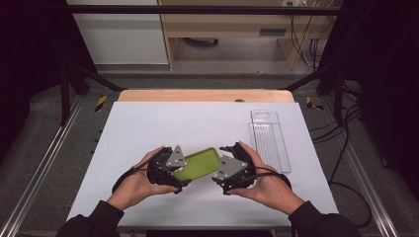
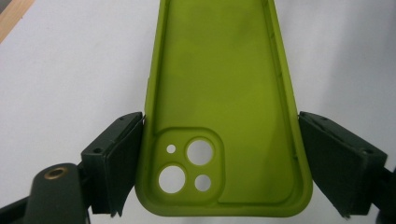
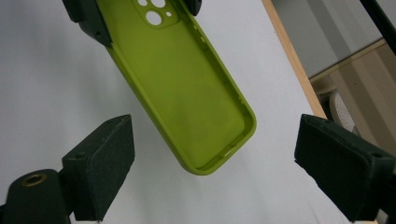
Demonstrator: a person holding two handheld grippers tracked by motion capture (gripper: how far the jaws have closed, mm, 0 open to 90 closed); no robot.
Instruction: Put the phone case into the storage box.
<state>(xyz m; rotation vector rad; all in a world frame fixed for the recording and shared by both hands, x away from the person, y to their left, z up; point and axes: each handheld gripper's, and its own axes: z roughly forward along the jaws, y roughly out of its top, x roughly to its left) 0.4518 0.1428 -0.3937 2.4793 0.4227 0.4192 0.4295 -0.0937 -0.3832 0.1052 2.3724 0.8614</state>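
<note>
- White table sheet carries a clear tray, right of the green phone case.
- Left gripper clamps the case's camera end.
- Right gripper, jaws apart, frames its other end without touching.

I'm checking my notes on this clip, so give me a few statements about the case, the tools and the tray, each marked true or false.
1. The left tool grips the green case at its camera-hole end. True.
2. The right tool is clamped on the case. False: its jaws stand open, clear of the case's plain end.
3. A clear tray lies on the white table, to the right of the hands. True.
4. The case sits inside the tray. False: it is apart from the tray, held between the two tools.
5. The case shows its hollow inside. True.
</note>
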